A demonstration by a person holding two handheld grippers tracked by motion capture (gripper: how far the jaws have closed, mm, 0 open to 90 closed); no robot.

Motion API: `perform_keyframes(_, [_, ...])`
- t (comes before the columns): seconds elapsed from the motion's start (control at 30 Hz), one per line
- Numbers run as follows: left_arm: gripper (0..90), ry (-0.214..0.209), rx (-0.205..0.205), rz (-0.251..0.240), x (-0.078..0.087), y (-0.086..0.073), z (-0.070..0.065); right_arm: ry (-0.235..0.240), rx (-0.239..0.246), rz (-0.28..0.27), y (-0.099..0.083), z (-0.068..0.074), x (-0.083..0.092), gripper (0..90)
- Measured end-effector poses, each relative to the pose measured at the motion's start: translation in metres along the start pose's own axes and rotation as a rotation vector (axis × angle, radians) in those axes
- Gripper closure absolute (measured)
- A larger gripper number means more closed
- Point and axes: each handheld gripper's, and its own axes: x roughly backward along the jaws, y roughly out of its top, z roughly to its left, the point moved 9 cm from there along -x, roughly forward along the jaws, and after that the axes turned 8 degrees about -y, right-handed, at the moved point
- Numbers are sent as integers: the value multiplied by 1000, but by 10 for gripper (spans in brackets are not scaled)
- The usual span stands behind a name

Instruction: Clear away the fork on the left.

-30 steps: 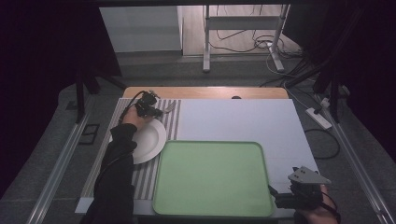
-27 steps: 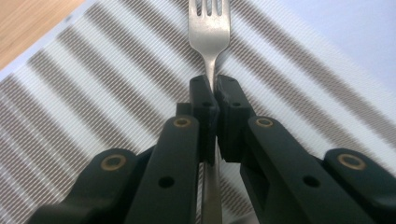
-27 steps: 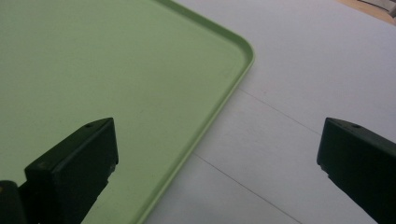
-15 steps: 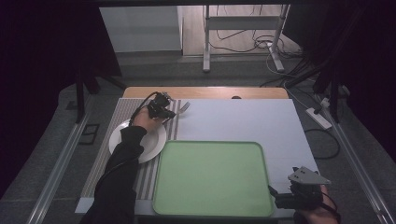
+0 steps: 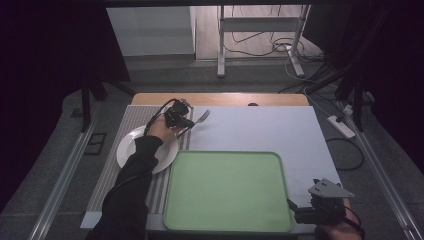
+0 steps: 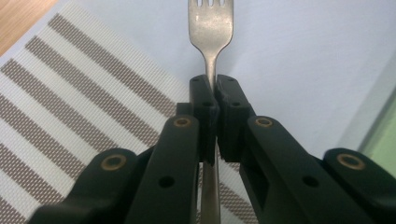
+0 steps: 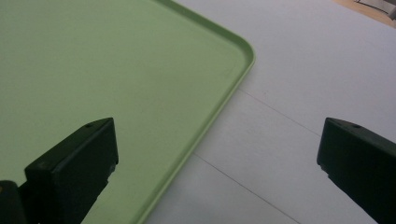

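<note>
Left gripper (image 5: 192, 121), clamped on a thin fork (image 6: 211, 28) handle pointing toward 12 o'clock, could let it pivot or slip before reaching the tray (image 5: 227, 192).

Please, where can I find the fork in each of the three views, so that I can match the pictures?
High view: the fork is left of centre, upper part, held by the left tool beyond the white plate.
Left gripper view: it runs up the middle, handle clamped between the jaws, tines at the top edge.
Right gripper view: no fork here.
Shared landmark: the green tray, at the right edge and upper left.
</note>
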Motion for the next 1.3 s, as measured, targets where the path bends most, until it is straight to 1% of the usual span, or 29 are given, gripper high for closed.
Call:
perform_keyframes(0.13, [869, -2, -20, 2, 3, 8, -10, 0, 2, -1, 0, 0, 0, 0])
perform_keyframes(0.3, [869, -17, -34, 1, 6, 15, -24, -1, 4, -1, 0, 0, 0, 0])
perform_keyframes(0.47, [869, -28, -45, 5, 6, 21, -44, -3, 7, -3, 0, 1, 0, 0])
perform_keyframes(0.67, [868, -40, -53, 13, 4, 23, -68, -3, 7, -4, 0, 1, 0, 0])
perform_keyframes(0.7, [868, -37, -63, 23, 3, 22, -71, -3, 7, -4, 0, 1, 1, 0])
perform_keyframes(0.73, [868, -35, -64, 25, 3, 21, -75, -3, 5, -5, 0, 1, 1, 0])
perform_keyframes(0.8, [868, -30, -73, 45, 2, 18, -83, -3, 1, -9, 1, 0, 1, 0])
perform_keyframes(0.83, [868, -25, -70, 46, 1, 17, -86, -4, -1, -9, 1, 0, 1, 0])
perform_keyframes(0.93, [868, -29, -63, 50, 1, 11, -97, -4, -17, -14, 1, -1, 1, 0])
perform_keyframes(1.03, [868, -29, -61, 58, 2, 3, -107, -3, -18, -15, 1, -1, 1, 0])
perform_keyframes(1.1, [868, -20, -59, 70, 3, -4, -112, -4, -17, -16, 1, -1, 1, 0])
perform_keyframes(1.17, [868, -22, -60, 84, 4, -11, -119, -5, -17, -15, 1, -1, 1, 0])
perform_keyframes(1.2, [868, -20, -52, 84, 6, -15, -121, -4, -16, -13, 1, -1, 1, 0])
perform_keyframes(1.3, [868, -34, -36, 81, 9, -27, -130, -5, -17, -13, 1, -1, 1, 0])
